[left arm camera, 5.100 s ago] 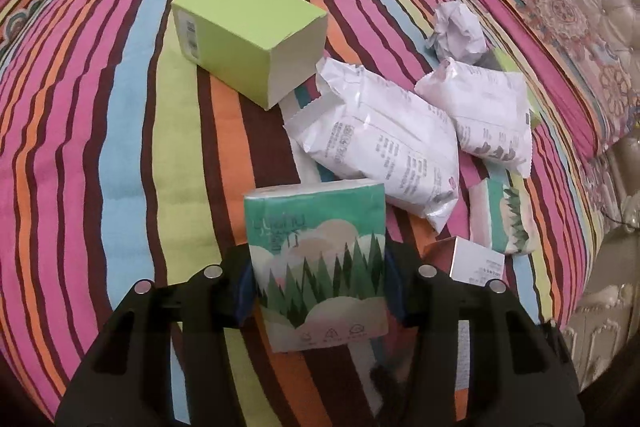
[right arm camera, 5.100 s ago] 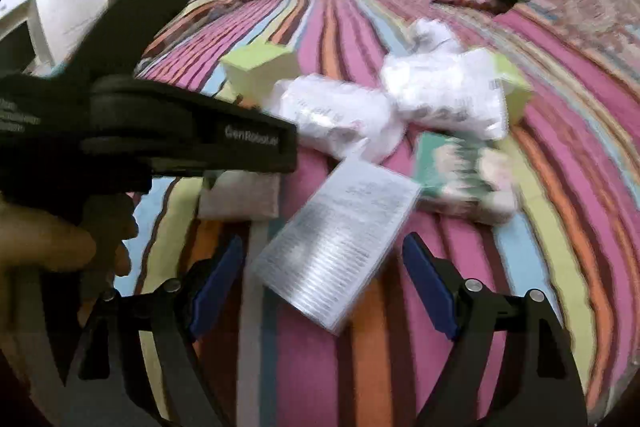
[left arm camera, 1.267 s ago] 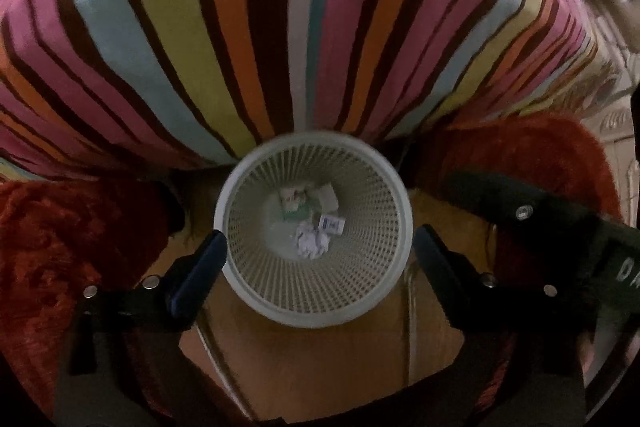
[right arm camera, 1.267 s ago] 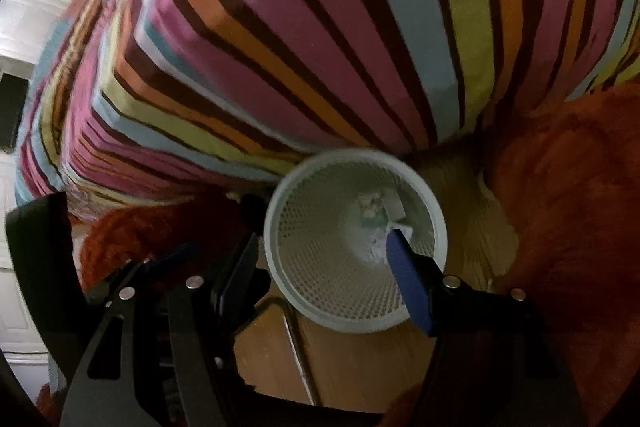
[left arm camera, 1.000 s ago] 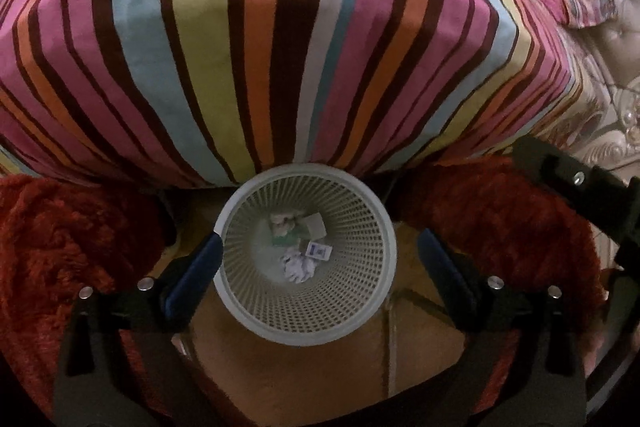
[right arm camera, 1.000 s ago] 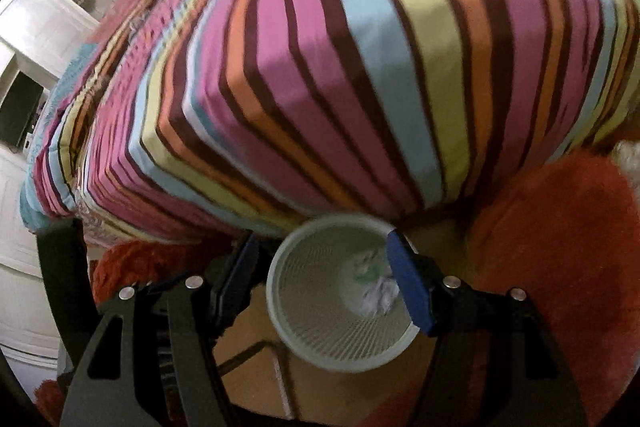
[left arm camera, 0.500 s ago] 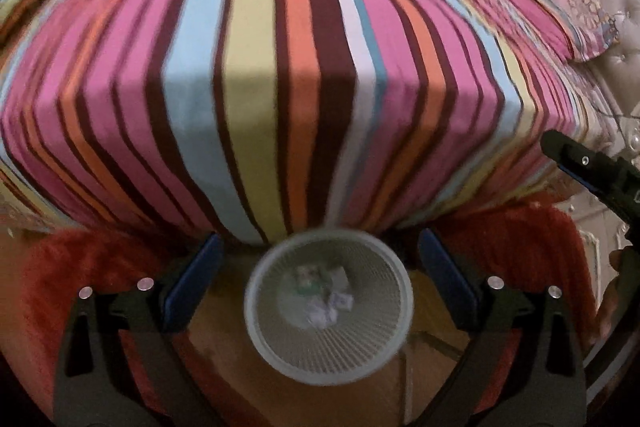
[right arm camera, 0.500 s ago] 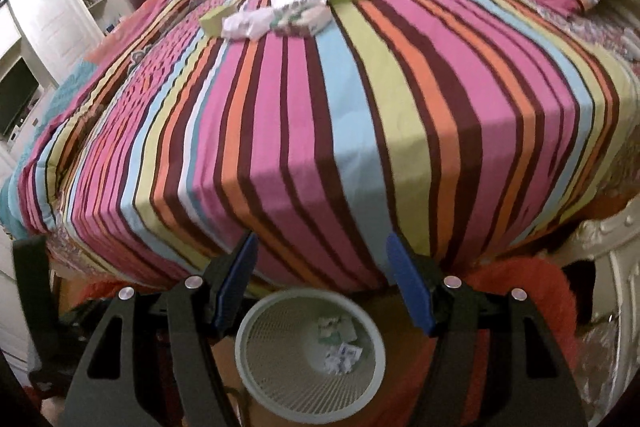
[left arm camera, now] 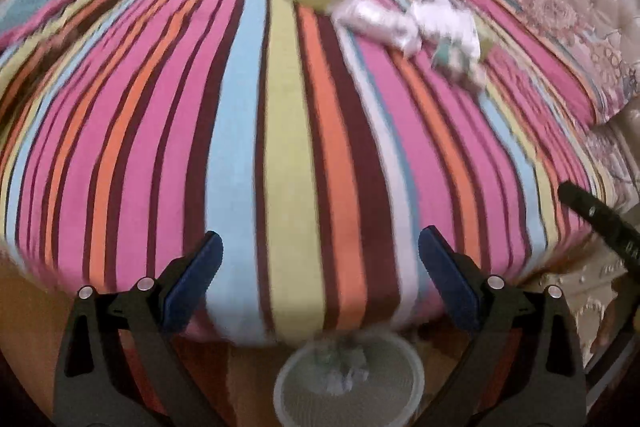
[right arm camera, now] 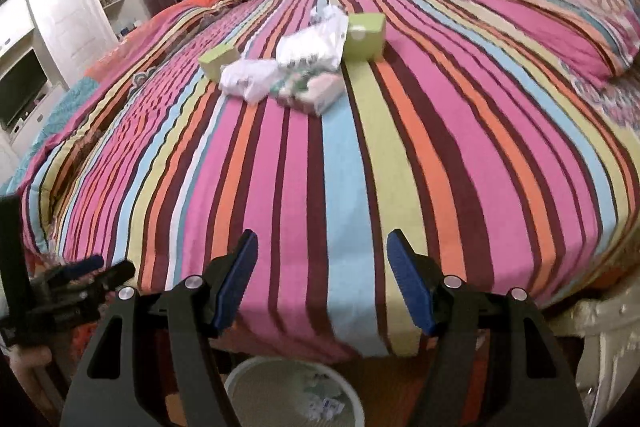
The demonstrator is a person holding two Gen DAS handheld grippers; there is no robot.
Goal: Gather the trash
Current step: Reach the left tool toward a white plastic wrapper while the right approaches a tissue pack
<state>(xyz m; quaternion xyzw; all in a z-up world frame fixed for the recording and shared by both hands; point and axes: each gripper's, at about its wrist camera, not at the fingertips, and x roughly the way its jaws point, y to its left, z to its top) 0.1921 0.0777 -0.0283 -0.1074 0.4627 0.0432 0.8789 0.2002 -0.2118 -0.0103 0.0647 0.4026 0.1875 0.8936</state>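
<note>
Grippers, left [left arm camera: 318, 267] and right [right arm camera: 322, 277], hang spread and empty since we dropped our pieces in the basket [right arm camera: 256, 379], so we return for trash [right arm camera: 296, 67] far up the bed [right arm camera: 360, 187].

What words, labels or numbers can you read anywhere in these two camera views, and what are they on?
None can be read.
White wrappers: dark marks, too blurred to read.
Green boxes: pale label patch, illegible.
Tissue pack: print blurred.
Scraps in the waste basket: a small blue mark, too small to read.
Other gripper's black body at the left view's right edge: faint pale marks, unreadable.
</note>
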